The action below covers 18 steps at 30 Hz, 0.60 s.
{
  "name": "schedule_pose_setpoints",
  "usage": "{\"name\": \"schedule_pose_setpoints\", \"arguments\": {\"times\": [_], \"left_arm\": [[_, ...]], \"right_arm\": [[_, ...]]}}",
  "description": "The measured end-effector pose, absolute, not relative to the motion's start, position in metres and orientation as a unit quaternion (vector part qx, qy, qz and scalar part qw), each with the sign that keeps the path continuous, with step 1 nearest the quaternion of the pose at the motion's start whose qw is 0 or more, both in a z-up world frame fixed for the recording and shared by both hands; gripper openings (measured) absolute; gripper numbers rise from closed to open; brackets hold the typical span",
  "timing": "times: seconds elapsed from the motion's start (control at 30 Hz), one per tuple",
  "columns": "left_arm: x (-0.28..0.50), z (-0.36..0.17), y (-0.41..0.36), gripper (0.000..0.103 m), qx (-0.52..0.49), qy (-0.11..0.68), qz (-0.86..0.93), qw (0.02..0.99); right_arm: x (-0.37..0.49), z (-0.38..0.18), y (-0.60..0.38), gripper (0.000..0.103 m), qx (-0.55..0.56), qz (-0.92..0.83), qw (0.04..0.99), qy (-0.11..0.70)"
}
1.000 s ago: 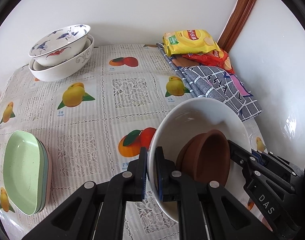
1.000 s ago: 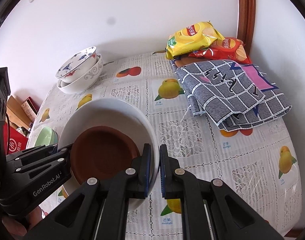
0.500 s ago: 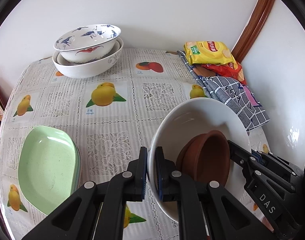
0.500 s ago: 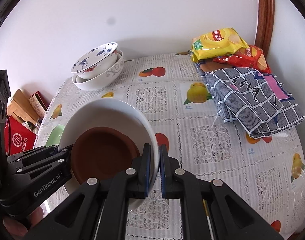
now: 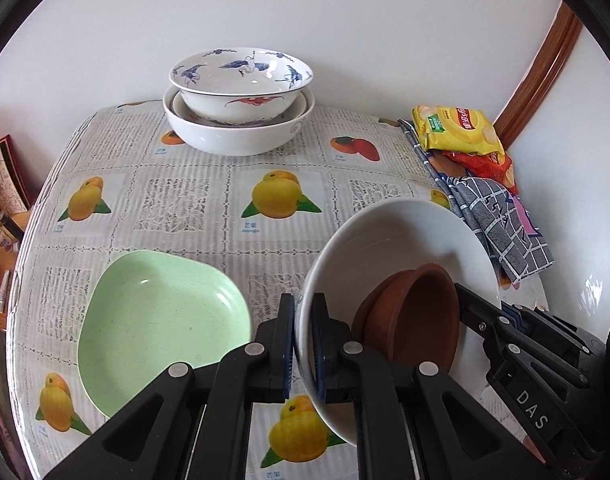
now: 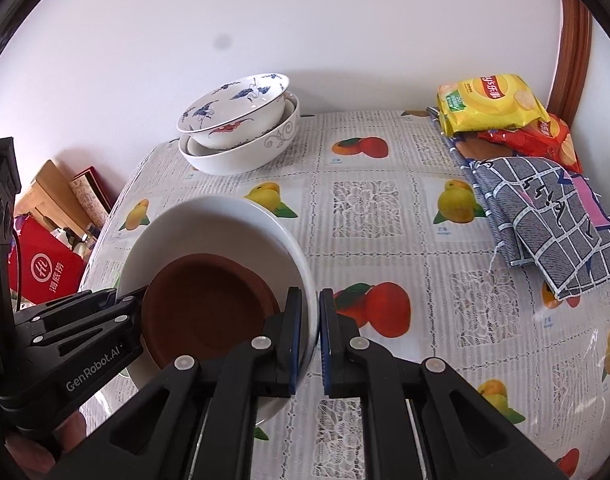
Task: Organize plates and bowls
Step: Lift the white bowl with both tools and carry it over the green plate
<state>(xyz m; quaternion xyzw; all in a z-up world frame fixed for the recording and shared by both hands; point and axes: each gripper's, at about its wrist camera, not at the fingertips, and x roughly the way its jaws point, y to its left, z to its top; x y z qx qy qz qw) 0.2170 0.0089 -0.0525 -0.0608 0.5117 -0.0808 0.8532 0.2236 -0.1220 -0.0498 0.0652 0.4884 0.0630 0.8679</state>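
Observation:
A large white bowl (image 5: 401, 236) with brown bowls (image 5: 417, 312) nested inside hangs above the table, carried by both grippers. My left gripper (image 5: 303, 328) is shut on its left rim; my right gripper (image 6: 310, 322) is shut on the opposite rim of the white bowl (image 6: 209, 224), where the brown bowls (image 6: 205, 312) sit low inside. Stacked green plates (image 5: 161, 320) lie on the table at the left. At the table's back stands a blue-patterned bowl (image 5: 241, 80) inside a bigger white bowl (image 5: 237, 136); the right wrist view shows the same patterned bowl (image 6: 233, 108).
Yellow and red snack bags (image 5: 457, 136) and a folded checked cloth (image 5: 501, 224) lie at the table's right, by the wall. The fruit-print tablecloth (image 5: 193, 200) covers the table. Off its left edge are a red box (image 6: 45, 276) and other clutter.
Both grippers have carried the white bowl leftwards across the table. The stacked bowls at the back now stand nearer the middle of view, and the green plates have come closer.

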Motion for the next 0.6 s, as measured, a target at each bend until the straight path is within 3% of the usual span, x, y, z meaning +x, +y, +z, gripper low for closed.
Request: {"name": "schedule_pose_setpoints", "arguments": {"times": [0.6], "left_arm": [[0.211, -0.052, 0.092, 0.008, -0.084, 0.508, -0.032, 0.856]], "right_arm": [[0.239, -0.057, -0.04, 0.007, 0.049, 0.117, 0.859, 0.495]]}}
